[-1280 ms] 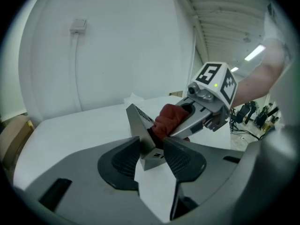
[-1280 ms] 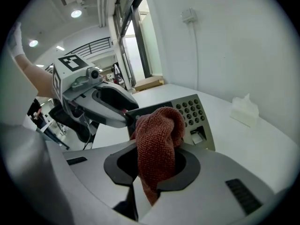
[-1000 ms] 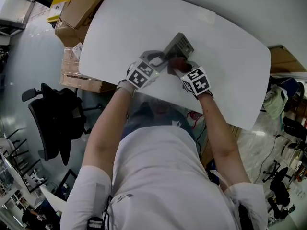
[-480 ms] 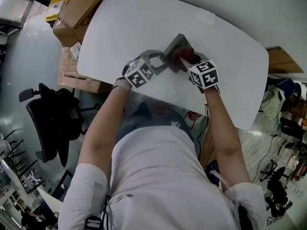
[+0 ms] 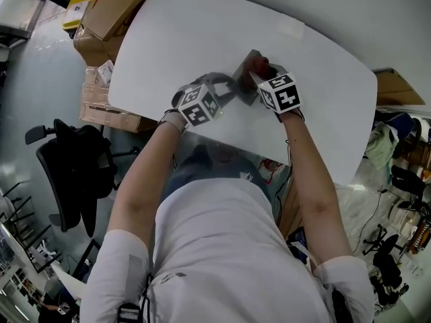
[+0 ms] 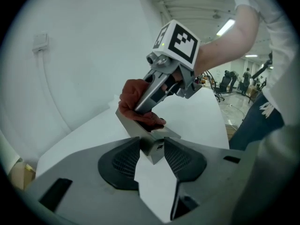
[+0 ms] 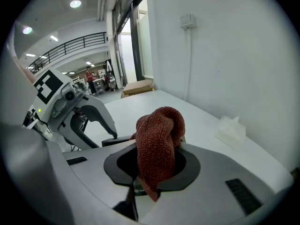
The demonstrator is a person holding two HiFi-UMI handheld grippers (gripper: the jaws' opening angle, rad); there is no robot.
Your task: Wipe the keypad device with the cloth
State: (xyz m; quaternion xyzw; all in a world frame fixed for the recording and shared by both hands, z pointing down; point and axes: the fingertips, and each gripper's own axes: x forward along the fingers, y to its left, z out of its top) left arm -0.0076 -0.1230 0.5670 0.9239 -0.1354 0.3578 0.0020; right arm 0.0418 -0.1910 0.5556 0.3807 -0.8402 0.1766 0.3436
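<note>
The grey keypad device [image 5: 248, 64] lies tilted on the white table [image 5: 323, 113]. My left gripper [image 5: 231, 85] has the device's near end [image 6: 151, 150] between its pads; the jaws are closing and the pads press on both sides of it. My right gripper [image 5: 261, 74] is shut on a bunched reddish-brown cloth [image 7: 158, 142]. In the left gripper view the cloth [image 6: 133, 100] sits pressed on the device's top face, under the right gripper [image 6: 149, 102]. The cloth hides most of the keypad in the right gripper view.
A small white crumpled thing [image 7: 231, 128] lies on the table's far side [image 5: 288, 24]. Cardboard boxes [image 5: 111, 9] stand off the table's left end, and a black office chair [image 5: 74, 167] is on the floor to the left. A wall rises just behind the table.
My right gripper has slid the cloth along the device, away from the person toward its far end. The left gripper has stayed at the device's near end.
</note>
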